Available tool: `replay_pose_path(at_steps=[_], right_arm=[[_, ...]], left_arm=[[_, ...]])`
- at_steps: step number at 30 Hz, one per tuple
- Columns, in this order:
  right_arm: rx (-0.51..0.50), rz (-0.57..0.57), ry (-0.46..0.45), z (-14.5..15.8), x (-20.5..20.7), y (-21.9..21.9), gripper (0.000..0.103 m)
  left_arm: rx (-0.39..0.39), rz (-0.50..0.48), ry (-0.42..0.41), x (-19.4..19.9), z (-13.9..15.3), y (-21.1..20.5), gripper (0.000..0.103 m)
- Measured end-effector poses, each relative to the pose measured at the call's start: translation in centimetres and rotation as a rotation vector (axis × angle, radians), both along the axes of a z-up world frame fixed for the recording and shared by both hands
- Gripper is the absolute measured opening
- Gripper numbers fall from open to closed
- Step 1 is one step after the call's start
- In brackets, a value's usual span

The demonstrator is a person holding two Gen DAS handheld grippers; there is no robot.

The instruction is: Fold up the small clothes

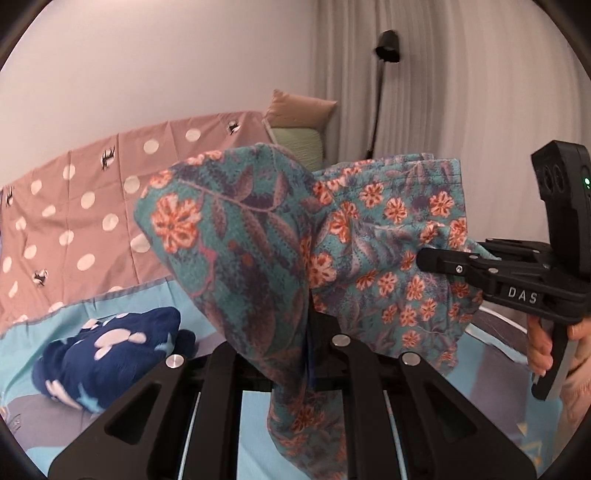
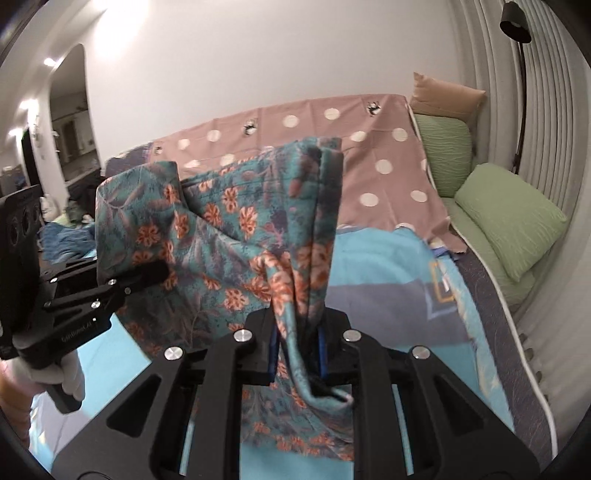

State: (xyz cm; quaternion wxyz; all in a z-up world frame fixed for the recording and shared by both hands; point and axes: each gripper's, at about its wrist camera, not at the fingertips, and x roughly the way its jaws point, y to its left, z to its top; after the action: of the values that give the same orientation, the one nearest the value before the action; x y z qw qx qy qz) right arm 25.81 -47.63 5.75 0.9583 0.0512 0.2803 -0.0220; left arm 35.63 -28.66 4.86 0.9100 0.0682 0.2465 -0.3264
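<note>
A teal floral garment [image 1: 258,236] with orange flowers hangs in the air between both grippers, above the bed. My left gripper [image 1: 310,325] is shut on one edge of it; the cloth drapes over and hides the fingertips. My right gripper [image 2: 299,332] is shut on another edge of the same floral garment [image 2: 236,236]. The right gripper also shows at the right of the left wrist view [image 1: 424,258], pinching the cloth. The left gripper shows at the left of the right wrist view [image 2: 162,271], also pinching it.
A folded navy garment with pale paw prints [image 1: 110,354] lies on the blue bedspread [image 1: 155,306] at the left. A pink dotted sheet [image 2: 369,155] covers the back. Green pillows [image 2: 509,221] and a floor lamp [image 2: 517,22] stand at the right by the curtain.
</note>
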Motion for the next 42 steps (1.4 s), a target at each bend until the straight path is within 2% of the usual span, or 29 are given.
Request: replay_pose_path(at_steps=[5, 8, 10, 11, 12, 13, 14, 15, 16, 18, 21, 22, 26, 29, 33, 37, 39, 42], right_arm=[[-0.012, -0.064, 0.062, -4.1, 8.5, -1.6, 0.016], [-0.036, -0.112, 0.101, -6.4, 12.5, -2.1, 0.016], [-0.125, -0.123, 0.144, -8.5, 14.8, -1.9, 0.026], [-0.163, -0.151, 0.168, -9.5, 15.3, -1.8, 0.052], [-0.208, -0.212, 0.193, -10.4, 15.2, -1.8, 0.068], [-0.232, -0.258, 0.200, -11.2, 15.0, -2.0, 0.068], [-0.211, -0.276, 0.202, -12.0, 14.2, -2.6, 0.068], [-0.167, -0.271, 0.210, -12.5, 13.3, -3.0, 0.069], [-0.117, -0.262, 0.218, -13.1, 12.3, -3.6, 0.069], [-0.040, -0.246, 0.246, -14.6, 9.8, -4.6, 0.069], [-0.017, -0.232, 0.274, -15.8, 6.2, -4.5, 0.069], [-0.004, -0.228, 0.270, -16.0, 4.9, -4.2, 0.069], [0.055, -0.242, 0.225, -15.5, -1.8, -3.0, 0.081], [0.046, -0.220, 0.197, -14.9, -6.3, -0.8, 0.086], [-0.032, -0.204, 0.150, -13.3, -11.2, 3.3, 0.094], [-0.210, -0.229, 0.066, -11.3, -15.6, 8.3, 0.100], [-0.210, -0.249, 0.050, -10.7, -17.4, 9.4, 0.101], [-0.106, -0.255, 0.041, -9.7, -20.5, 10.6, 0.101]], left_arm=[[0.099, 0.063, -0.002, 7.6, -3.6, -2.9, 0.011], [0.170, 0.072, -0.024, 9.7, -5.4, -4.2, 0.012], [0.218, 0.111, -0.001, 11.3, -7.4, -4.4, 0.024], [0.252, 0.152, 0.014, 12.1, -8.5, -4.3, 0.026], [0.281, 0.190, 0.026, 12.5, -9.7, -3.9, 0.032], [0.300, 0.223, 0.029, 12.7, -10.4, -3.3, 0.041], [0.308, 0.268, 0.030, 12.7, -11.2, -2.3, 0.047], [0.299, 0.286, 0.036, 12.4, -11.5, -1.3, 0.058], [0.290, 0.291, 0.044, 12.4, -11.8, -0.6, 0.061], [0.272, 0.276, 0.074, 11.2, -12.0, 0.8, 0.061], [0.238, 0.203, 0.112, 8.3, -11.8, 1.7, 0.062], [0.231, 0.176, 0.114, 7.1, -11.8, 1.8, 0.067], [0.190, 0.074, 0.097, 0.6, -11.4, 3.1, 0.079], [0.147, 0.039, 0.075, -4.4, -11.0, 4.6, 0.085], [0.062, 0.056, 0.065, -10.8, -10.6, 7.3, 0.096], [-0.003, 0.099, 0.048, -15.6, -9.7, 9.9, 0.101], [-0.019, 0.146, 0.031, -17.9, -8.7, 11.1, 0.101], [-0.034, 0.174, 0.020, -21.3, -7.4, 12.4, 0.101]])
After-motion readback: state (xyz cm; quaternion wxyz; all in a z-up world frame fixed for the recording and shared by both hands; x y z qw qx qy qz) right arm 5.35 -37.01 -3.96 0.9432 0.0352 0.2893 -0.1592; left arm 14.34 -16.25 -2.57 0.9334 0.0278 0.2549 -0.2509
